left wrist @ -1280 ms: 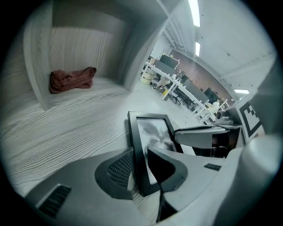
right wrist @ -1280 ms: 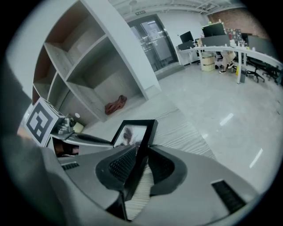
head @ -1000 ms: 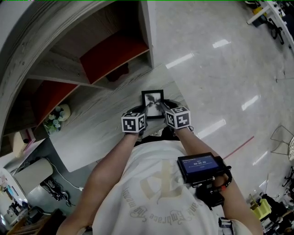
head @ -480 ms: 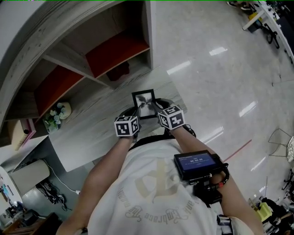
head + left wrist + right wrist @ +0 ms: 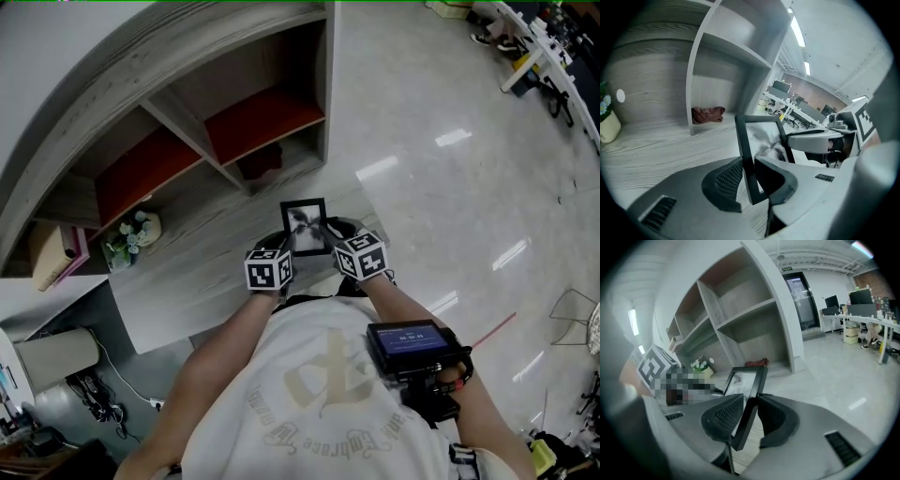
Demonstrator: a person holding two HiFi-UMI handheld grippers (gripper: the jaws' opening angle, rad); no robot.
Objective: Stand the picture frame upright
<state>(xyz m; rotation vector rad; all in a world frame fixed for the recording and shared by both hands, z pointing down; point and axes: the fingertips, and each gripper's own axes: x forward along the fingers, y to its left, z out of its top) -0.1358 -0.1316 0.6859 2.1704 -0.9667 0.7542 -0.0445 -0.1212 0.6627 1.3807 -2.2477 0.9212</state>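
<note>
Partly, the left hand-held gripper (image 5: 749,183) covers the picture frame's (image 5: 760,135) lower part.

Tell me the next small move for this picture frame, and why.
Probably lower the black picture frame until its bottom edge rests on the grey wood-grain tabletop. The left gripper and right gripper each clamp a side edge, and it looks tilted, off the surface.

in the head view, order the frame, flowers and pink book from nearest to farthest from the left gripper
1. frame: clamped in the left gripper, at its jaws.
2. flowers: well off to the left.
3. pink book: far left, beyond the flowers.
</note>
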